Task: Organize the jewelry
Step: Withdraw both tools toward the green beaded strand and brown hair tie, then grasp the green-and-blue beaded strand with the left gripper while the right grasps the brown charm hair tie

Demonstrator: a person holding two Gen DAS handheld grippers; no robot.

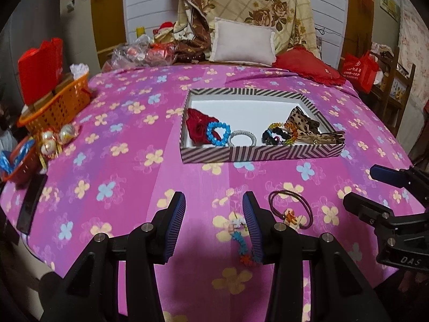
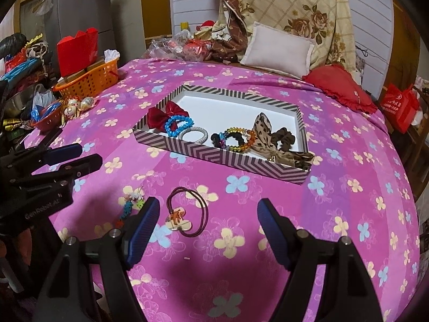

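Observation:
A striped shallow box (image 1: 262, 156) (image 2: 222, 158) sits on the pink flowered bedspread. It holds a red bow (image 1: 197, 127), a blue bead bracelet (image 1: 217, 132), a silver hair tie (image 1: 242, 138), a multicolour bead bracelet (image 2: 238, 139) and a leopard-print bow (image 2: 264, 131). In front of the box lie a brown hair tie with a charm (image 1: 291, 212) (image 2: 187, 213) and a small beaded strand (image 1: 241, 241) (image 2: 131, 205). My left gripper (image 1: 214, 197) (image 2: 89, 154) is open, with the strand beside its right finger. My right gripper (image 2: 209, 202) (image 1: 359, 185) is open above the brown hair tie, holding nothing.
An orange basket (image 1: 60, 104) (image 2: 91, 80) with a red bag stands at the bed's left edge, next to round ornaments (image 1: 57, 138). A dark flat object (image 1: 30, 201) lies near that edge. A white pillow (image 2: 278, 51) and a red cushion (image 2: 337, 86) sit behind the box.

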